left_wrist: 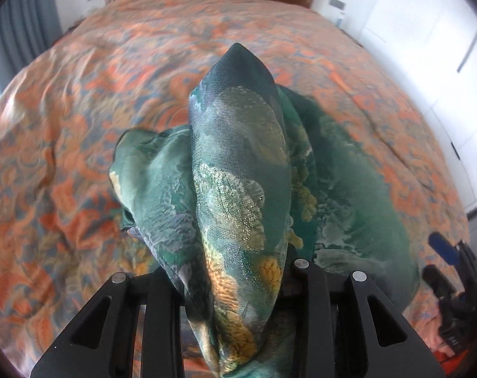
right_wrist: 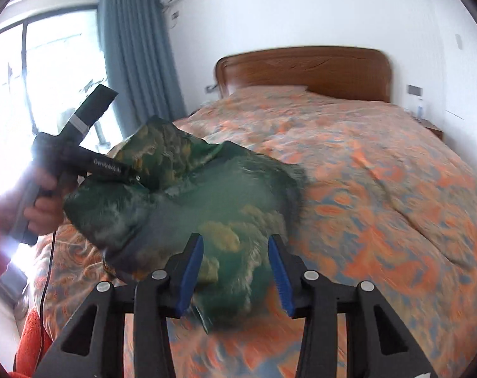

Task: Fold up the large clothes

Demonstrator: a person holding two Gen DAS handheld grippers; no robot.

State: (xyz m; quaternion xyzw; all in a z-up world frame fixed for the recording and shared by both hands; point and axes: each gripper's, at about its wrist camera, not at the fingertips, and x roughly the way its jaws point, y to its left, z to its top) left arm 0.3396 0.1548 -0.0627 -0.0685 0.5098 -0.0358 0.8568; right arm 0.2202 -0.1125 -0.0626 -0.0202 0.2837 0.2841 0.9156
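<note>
A large green garment (left_wrist: 238,170) with gold and white print hangs bunched above the bed. My left gripper (left_wrist: 235,283) is shut on a thick fold of it; the cloth covers the fingertips. In the right wrist view the left gripper (right_wrist: 134,176) holds the garment (right_wrist: 188,201) up at the left, in a person's hand. My right gripper (right_wrist: 235,252) is open, its blue pads (right_wrist: 191,271) on either side of the cloth's lower part, not clamped on it. The right gripper shows at the left wrist view's right edge (left_wrist: 449,271).
The bed has an orange and blue patterned cover (right_wrist: 380,195) and a wooden headboard (right_wrist: 304,72). A window and grey-blue curtain (right_wrist: 134,60) stand at the left. White wardrobe doors (left_wrist: 433,41) line the right side. An orange towel (right_wrist: 33,343) lies at the bed's near left corner.
</note>
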